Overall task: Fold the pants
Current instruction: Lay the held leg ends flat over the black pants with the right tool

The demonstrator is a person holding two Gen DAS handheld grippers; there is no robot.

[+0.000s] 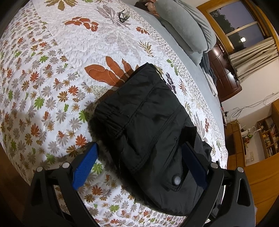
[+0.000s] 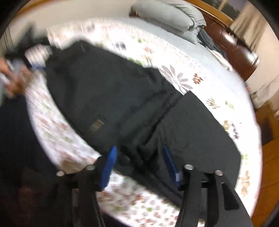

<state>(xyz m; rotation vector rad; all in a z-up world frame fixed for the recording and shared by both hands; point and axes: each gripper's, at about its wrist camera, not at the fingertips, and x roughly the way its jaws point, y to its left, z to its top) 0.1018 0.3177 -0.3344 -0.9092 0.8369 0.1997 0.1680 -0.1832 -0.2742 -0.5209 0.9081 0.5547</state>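
Note:
Black pants [image 1: 148, 122] lie in a folded bundle on the floral quilt [image 1: 52, 78], with a round button [image 1: 176, 180] near the front. My left gripper [image 1: 139, 165] is open wide and straddles the near end of the bundle, its blue pads [image 1: 85, 167] clear of the cloth on the left. In the blurred right wrist view the pants [image 2: 104, 90] stretch across the bed. My right gripper [image 2: 139, 165] stands open over their near edge with bunched cloth between the blue pads [image 2: 109, 167], which do not press on it. A hand [image 2: 15, 78] shows at far left.
Grey pillows [image 1: 183, 26] are stacked at the head of the bed beside a dark wooden headboard [image 1: 225, 75]. A small dark object [image 1: 123, 15] lies far back on the quilt. The bed's right edge drops to a wooden floor [image 1: 261, 183], with shelves [image 1: 266, 138] beyond.

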